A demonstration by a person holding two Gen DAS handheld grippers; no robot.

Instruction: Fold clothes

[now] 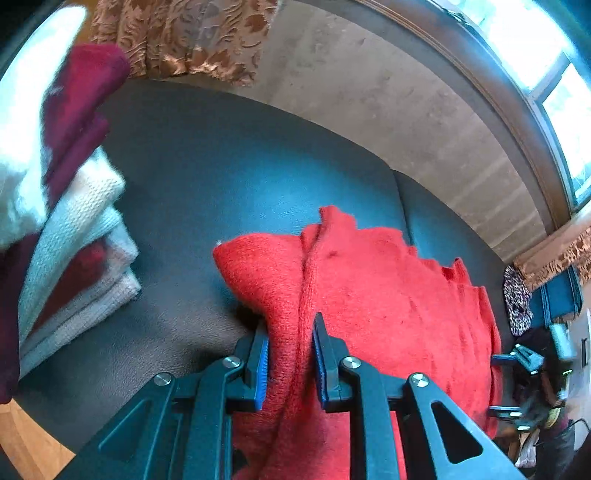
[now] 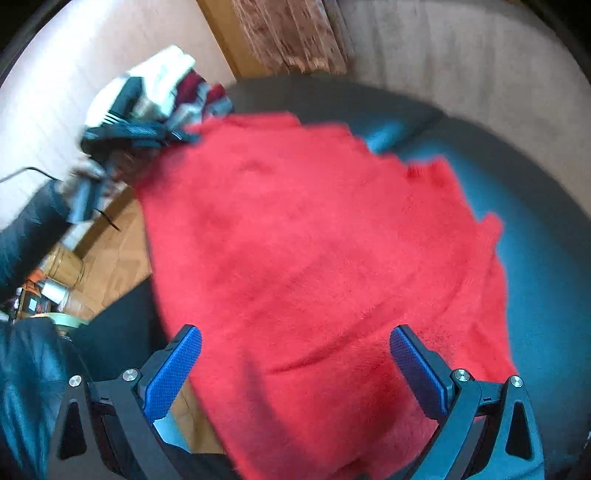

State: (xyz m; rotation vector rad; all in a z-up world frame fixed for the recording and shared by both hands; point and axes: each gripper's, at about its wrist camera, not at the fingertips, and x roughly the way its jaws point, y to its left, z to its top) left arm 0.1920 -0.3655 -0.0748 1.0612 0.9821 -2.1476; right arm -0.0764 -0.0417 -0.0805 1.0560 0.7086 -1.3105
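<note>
A red knit sweater [image 1: 369, 295] lies bunched on a dark blue-grey cushioned seat [image 1: 221, 184]. My left gripper [image 1: 290, 328] is shut on a thick fold at the sweater's near edge, and both blue pads press into the knit. In the right wrist view the same sweater [image 2: 314, 240] spreads wide and blurred under my right gripper [image 2: 295, 332]. That gripper stands open, with cloth between the fingers and neither pad pressing on it. The left gripper [image 2: 177, 134] shows blurred at the sweater's far left corner.
A stack of folded white and maroon clothes [image 1: 74, 240] sits on the seat at the left. Behind the seat are a bare wall, a patterned curtain [image 1: 184, 33] and a window [image 1: 535, 48]. Wooden floor [image 2: 110, 258] with jars [image 2: 55, 288] lies beside the seat; a dark sleeve [image 2: 26, 369] is close.
</note>
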